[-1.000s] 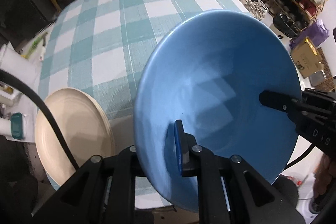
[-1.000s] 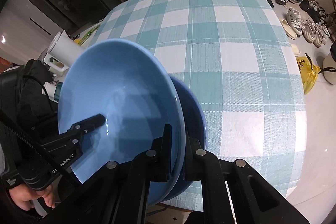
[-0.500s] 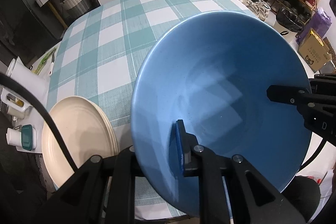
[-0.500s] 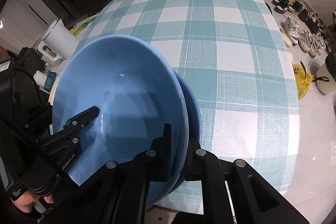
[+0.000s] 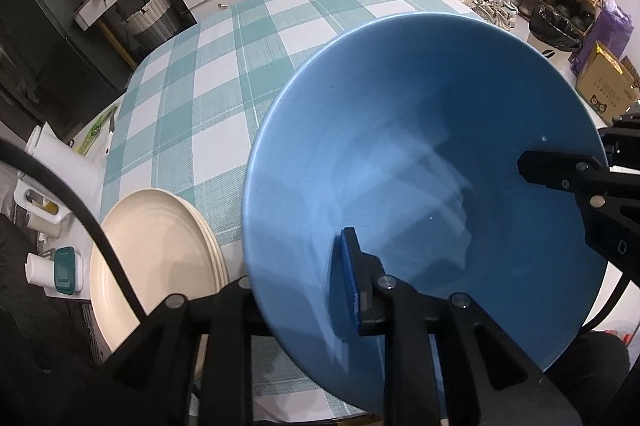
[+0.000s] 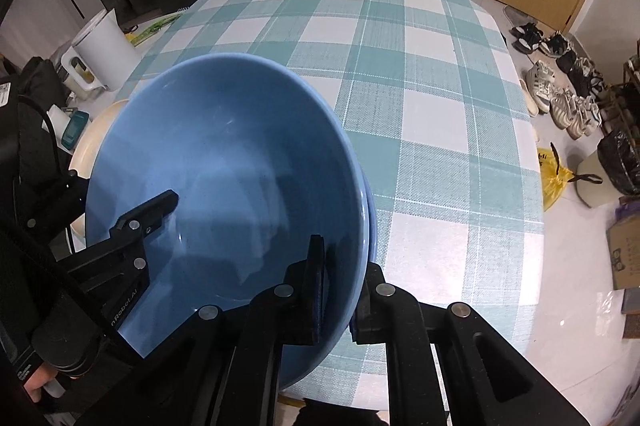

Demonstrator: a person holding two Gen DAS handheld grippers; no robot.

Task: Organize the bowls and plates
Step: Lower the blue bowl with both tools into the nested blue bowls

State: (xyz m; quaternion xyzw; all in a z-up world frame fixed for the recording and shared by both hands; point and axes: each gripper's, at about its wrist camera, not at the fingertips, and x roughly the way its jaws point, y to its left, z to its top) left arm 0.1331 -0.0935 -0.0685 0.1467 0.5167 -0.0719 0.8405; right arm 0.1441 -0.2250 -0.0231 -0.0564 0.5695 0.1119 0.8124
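Two blue bowls nested on the worktop

Right gripper (image 6: 336, 290) clamped the upper bowl (image 6: 224, 178) by its rim; left gripper (image 5: 296, 266) straddled the opposite rim, jaws just loosening. Glazed ceramic looked heavy, slick, chippable; rims suit gripping.

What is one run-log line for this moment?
top round blue ceramic bowl: nested in second blue bowl | right gripper: shut on both rims | left gripper: jaws just opening, rim between
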